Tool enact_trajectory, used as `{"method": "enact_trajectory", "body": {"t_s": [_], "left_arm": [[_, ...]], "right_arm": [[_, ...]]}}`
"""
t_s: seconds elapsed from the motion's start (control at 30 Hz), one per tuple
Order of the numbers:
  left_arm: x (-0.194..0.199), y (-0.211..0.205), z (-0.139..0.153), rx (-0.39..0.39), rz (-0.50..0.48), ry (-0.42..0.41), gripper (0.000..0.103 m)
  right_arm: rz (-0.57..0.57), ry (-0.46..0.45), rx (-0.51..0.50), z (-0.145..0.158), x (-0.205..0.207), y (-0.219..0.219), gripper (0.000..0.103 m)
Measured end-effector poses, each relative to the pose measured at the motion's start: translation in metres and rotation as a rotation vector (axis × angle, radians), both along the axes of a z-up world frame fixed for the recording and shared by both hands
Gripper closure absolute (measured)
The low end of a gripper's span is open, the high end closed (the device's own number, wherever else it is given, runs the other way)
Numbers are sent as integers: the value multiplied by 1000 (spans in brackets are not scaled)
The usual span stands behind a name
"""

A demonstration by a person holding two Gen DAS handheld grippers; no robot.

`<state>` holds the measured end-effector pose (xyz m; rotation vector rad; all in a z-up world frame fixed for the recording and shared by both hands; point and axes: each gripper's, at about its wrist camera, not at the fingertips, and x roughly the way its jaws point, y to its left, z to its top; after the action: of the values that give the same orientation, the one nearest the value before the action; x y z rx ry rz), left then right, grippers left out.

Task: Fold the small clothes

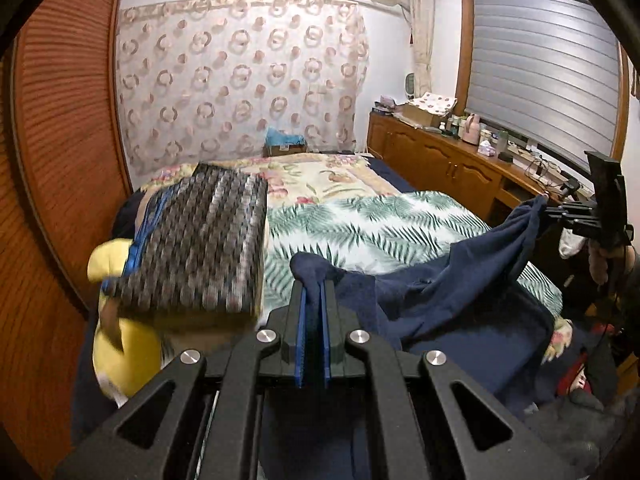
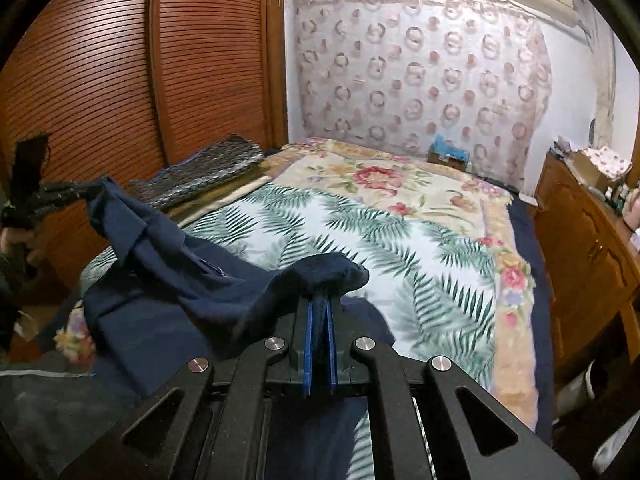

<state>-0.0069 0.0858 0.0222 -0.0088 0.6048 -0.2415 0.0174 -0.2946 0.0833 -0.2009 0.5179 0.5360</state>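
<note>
- While a navy garment (image 1: 460,292) is held up between two grippers above the near end of the bed (image 2: 400,248), several slips are judged possible.
- A bunched corner of the cloth is clamped in the left gripper (image 1: 314,300), its jaws narrowed onto the fabric; another bunched corner is pinched the same way in the right gripper (image 2: 320,312).
- The cloth sags between the two holds, and its lower part drapes onto the fern-patterned cover (image 2: 360,224) near the bed's front edge.
- Only a small wad is caught at each gripper, so a corner could be pulled free if the holds are drawn apart too sharply.
- The garment is twisted and doubled over itself; a crooked fold could be made if it is laid down before being spread flat.
- A trailing hem could be snagged on the bed's front edge or dropped over it.
- A grey woven bundle (image 1: 200,244) lies at the bed's left edge, just beside the left gripper, and could be knocked by a wide sweep.
- Blur is seen in both views, so exact seams cannot be told.
</note>
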Motion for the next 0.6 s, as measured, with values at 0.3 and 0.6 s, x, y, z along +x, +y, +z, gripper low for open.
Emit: {"method": "enact_trajectory", "body": {"t_s": [0.3,0.6], "left_arm": [[-33,7,-35,-12,34,62,96],[-33,12,-62,-34,54,114,80]], "right_arm": [[-13,69,-19,-19,-47,-24,97],[-84,144,-13,-47,-44,-31,97]]}}
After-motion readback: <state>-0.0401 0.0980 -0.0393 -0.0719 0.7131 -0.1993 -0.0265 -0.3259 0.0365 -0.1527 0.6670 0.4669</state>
